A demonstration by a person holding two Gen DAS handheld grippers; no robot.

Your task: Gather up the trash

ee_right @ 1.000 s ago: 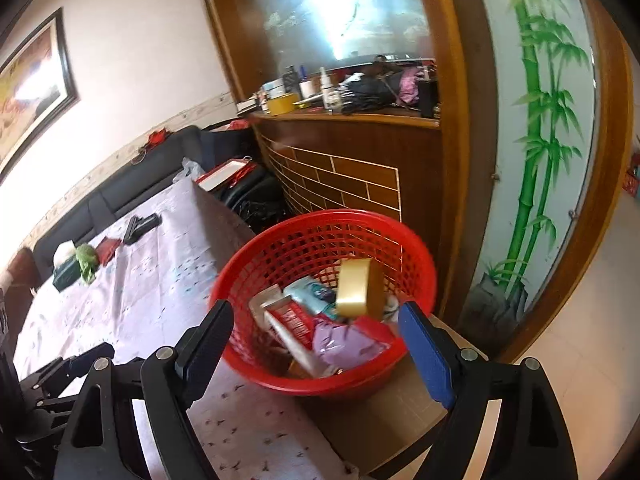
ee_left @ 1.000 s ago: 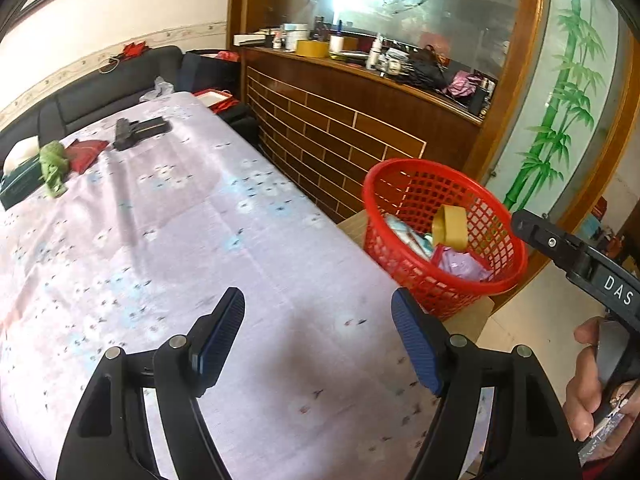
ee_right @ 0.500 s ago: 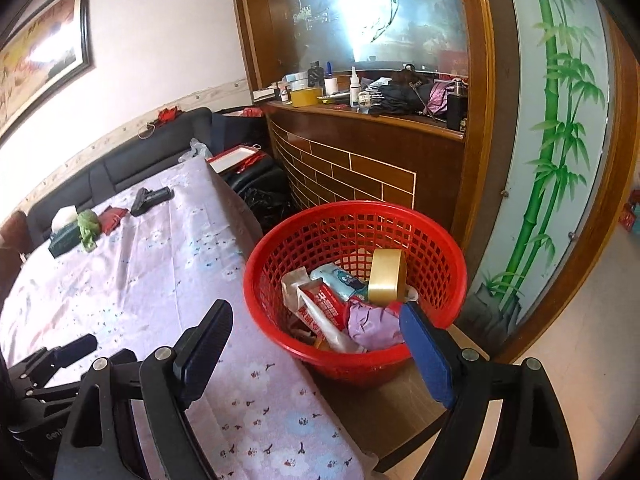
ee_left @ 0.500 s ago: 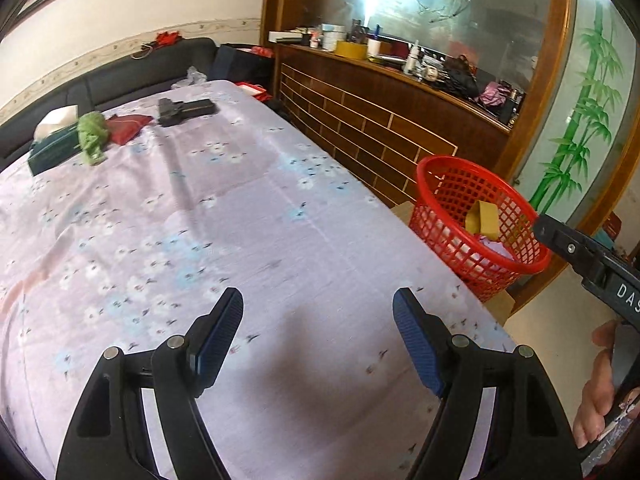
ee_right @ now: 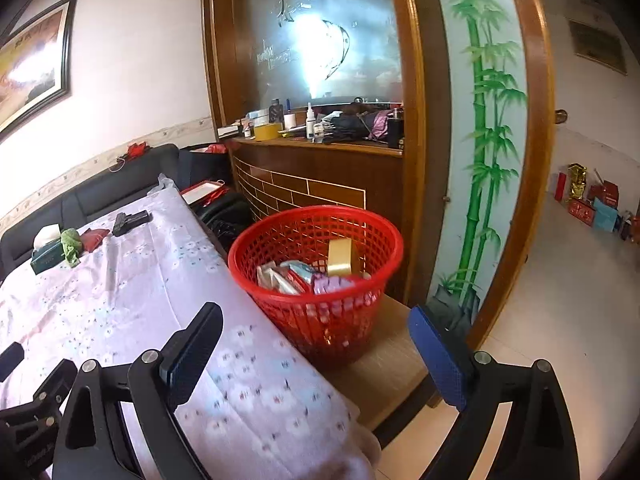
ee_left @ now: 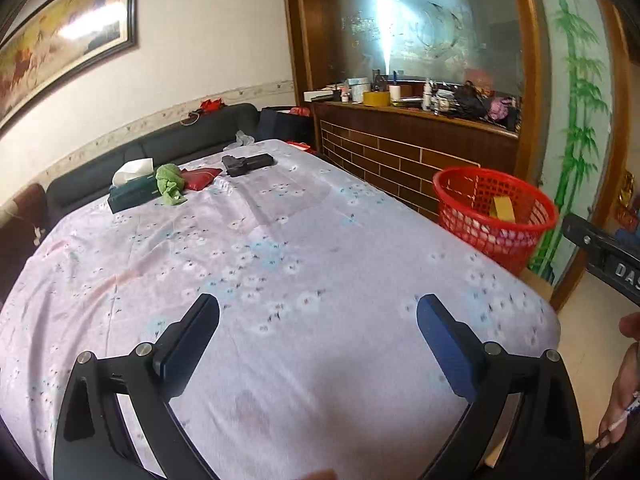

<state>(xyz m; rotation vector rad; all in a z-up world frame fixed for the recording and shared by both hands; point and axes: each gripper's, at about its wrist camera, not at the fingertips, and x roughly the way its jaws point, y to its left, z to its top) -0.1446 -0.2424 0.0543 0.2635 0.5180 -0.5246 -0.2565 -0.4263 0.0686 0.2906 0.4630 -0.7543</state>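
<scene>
At the right of the left wrist view, the red basket (ee_left: 494,216) stands on a low wooden ledge just beside the cloth-covered surface (ee_left: 280,280); the right wrist view shows it at centre (ee_right: 316,280), already holding wrappers, packets and a gold box (ee_right: 340,256); the trash in sight therefore lies inside it. Both tools carry nothing: the left hand-held gripper (ee_left: 318,344) has its jaws spread wide over bare cloth, having just been opening with nothing between them; the right hand-held gripper (ee_right: 316,354) likewise has just been opening and stands spread and empty, low in its frame, with the basket beyond its fingertips. By my judgement a deposit is finished and the step in hand is the search for the next piece; the cloth near the tools shows none. In the upper left of the left view lie a tissue box (ee_left: 132,190), a green cloth (ee_left: 170,184), a red pouch (ee_left: 200,178) and a black object (ee_left: 246,164); whether any is trash I cannot tell. The next move calls for a long reach across to that far end, then a careful pinch.
</scene>
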